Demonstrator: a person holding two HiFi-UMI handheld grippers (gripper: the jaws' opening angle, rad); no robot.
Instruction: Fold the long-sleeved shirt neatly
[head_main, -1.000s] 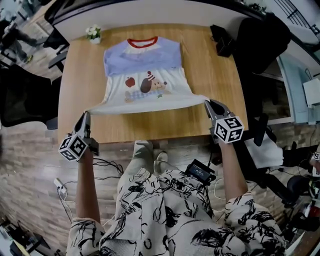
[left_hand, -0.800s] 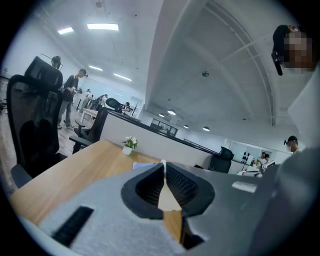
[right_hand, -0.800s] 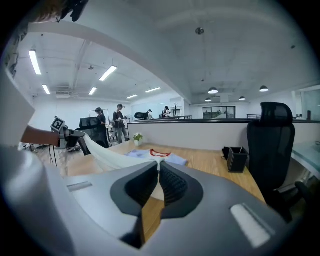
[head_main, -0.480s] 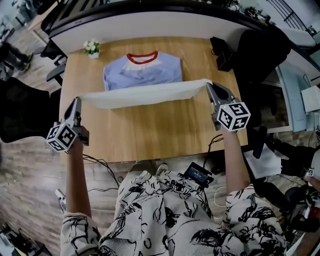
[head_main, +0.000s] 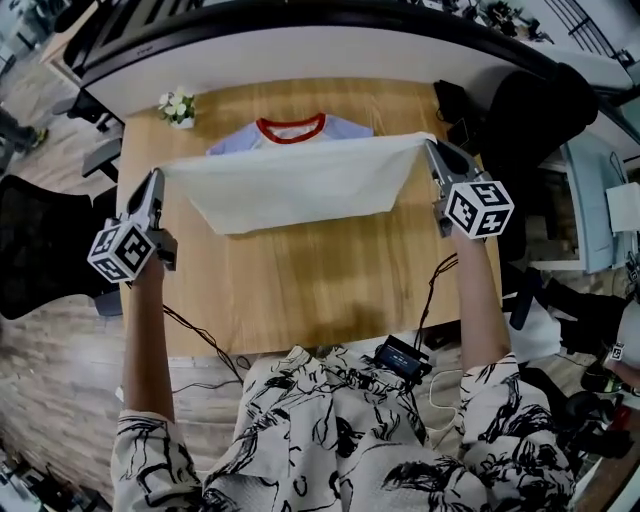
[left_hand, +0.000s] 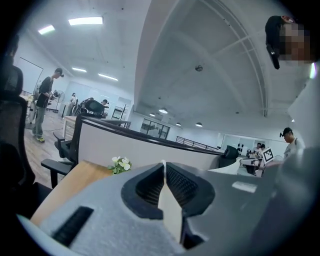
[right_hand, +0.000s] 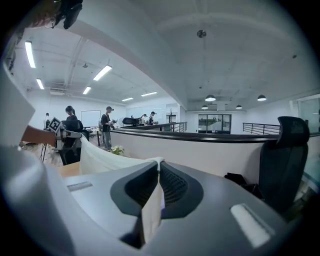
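Note:
The shirt (head_main: 300, 180) lies on the wooden table (head_main: 300, 280); its white bottom half is lifted and stretched over the upper part. Only the red collar (head_main: 291, 128) and blue shoulders show beyond the raised hem. My left gripper (head_main: 158, 176) is shut on the hem's left corner, and white cloth (left_hand: 167, 210) runs between its jaws in the left gripper view. My right gripper (head_main: 430, 146) is shut on the hem's right corner, with cloth (right_hand: 152, 207) pinched in the right gripper view. The hem hangs taut between both grippers above the table.
A small pot of white flowers (head_main: 178, 105) stands at the table's far left corner. A dark object (head_main: 450, 100) lies at the far right corner. Black office chairs (head_main: 40, 250) flank the table. Cables and a black box (head_main: 400, 358) lie near my lap.
Both grippers have carried the hem up and away from me, from the near table edge to over the chest. The printed front is now covered by the folded white cloth.

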